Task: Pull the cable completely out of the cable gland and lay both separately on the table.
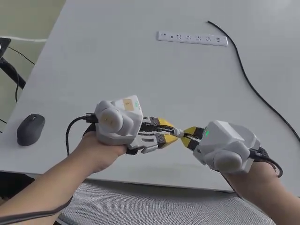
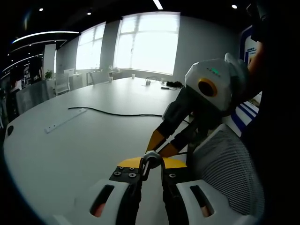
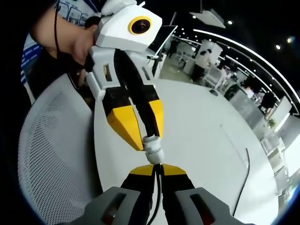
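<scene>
Over the table's point(image 1: 140, 70) near edge, the left gripper point(image 1: 171, 132) pinches the white cable gland point(image 1: 178, 133). The right gripper point(image 1: 186, 136), tip to tip with it, pinches the black cable point(image 3: 159, 185) right at the gland. A mouse point(image 1: 31, 129), a power strip point(image 1: 192, 38) and a black cord point(image 1: 248, 79) lie well apart on the table.

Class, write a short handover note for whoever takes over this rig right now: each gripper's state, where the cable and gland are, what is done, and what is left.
Left gripper: shut on the white cable gland.
Right gripper: shut on the black cable just behind the gland.
Both are held tip to tip in the air, above the near edge of the table.
Done: both parts are gripped.
Left: the cable looks not yet pulled out. Draw the grippers apart until it is free, then lay the gland and cable separately on the table.
</scene>
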Tool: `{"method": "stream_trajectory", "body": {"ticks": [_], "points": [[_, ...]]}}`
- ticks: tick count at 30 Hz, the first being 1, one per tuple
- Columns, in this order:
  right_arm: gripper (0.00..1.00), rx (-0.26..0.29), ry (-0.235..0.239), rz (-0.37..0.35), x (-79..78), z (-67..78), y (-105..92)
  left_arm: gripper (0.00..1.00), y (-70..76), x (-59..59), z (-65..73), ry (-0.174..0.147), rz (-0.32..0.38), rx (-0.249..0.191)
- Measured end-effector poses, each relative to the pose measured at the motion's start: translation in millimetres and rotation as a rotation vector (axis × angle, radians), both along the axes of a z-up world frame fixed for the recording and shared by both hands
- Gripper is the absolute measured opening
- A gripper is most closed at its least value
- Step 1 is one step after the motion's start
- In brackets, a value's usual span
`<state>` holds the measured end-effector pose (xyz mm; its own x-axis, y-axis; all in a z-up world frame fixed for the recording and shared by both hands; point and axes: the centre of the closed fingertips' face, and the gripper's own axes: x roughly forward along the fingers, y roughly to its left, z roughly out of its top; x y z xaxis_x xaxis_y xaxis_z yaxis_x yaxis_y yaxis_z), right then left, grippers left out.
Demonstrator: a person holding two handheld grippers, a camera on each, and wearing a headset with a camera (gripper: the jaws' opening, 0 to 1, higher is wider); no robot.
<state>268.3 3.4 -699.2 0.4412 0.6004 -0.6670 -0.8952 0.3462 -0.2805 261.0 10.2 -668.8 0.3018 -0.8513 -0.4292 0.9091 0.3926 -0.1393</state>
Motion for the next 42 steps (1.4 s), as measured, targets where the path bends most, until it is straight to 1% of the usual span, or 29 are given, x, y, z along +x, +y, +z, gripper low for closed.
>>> {"method": "stream_trajectory", "body": {"ticks": [4, 8, 10, 12, 17, 25, 30, 34, 37, 42], "points": [[0.00, -0.005, 0.015, -0.017, 1.1, -3.4, -3.8, 0.15, 0.1, 0.1, 0.3, -0.004, -0.001, 0.001], [0.00, 0.004, 0.037, -0.059, 4.6, -5.3, -11.3, 0.15, 0.2, 1.6, 2.9, -0.006, 0.004, -0.009], [0.00, 0.014, 0.061, -0.082, 5.0, -6.5, -14.6, 0.15, -0.1, 2.3, 4.1, -0.008, 0.004, -0.013], [0.00, 0.012, 0.076, -0.101, 6.5, -10.0, -19.2, 0.15, -0.2, 3.5, 4.7, -0.018, 0.002, -0.013], [0.00, 0.029, 0.111, -0.151, 9.7, -14.7, -29.5, 0.15, -1.3, 4.4, 6.0, -0.016, 0.003, -0.020], [0.00, 0.030, 0.179, -0.226, 8.5, -29.8, -45.3, 0.15, -0.1, 6.3, 4.8, -0.015, 0.003, -0.011], [0.00, 0.011, 0.200, -0.244, 4.3, -38.2, -54.4, 0.15, 1.6, 7.7, 4.0, -0.016, 0.008, -0.008], [0.00, -0.011, 0.199, -0.240, 1.6, -41.7, -59.9, 0.15, 2.1, 8.1, 4.4, -0.018, 0.013, -0.008], [0.00, -0.013, 0.199, -0.245, 2.2, -42.0, -61.7, 0.15, 1.7, 7.8, 5.6, -0.017, 0.020, -0.016], [0.00, -0.030, 0.196, -0.235, 1.9, -41.9, -60.9, 0.15, 1.1, 6.6, 5.8, -0.016, 0.027, -0.021]]}}
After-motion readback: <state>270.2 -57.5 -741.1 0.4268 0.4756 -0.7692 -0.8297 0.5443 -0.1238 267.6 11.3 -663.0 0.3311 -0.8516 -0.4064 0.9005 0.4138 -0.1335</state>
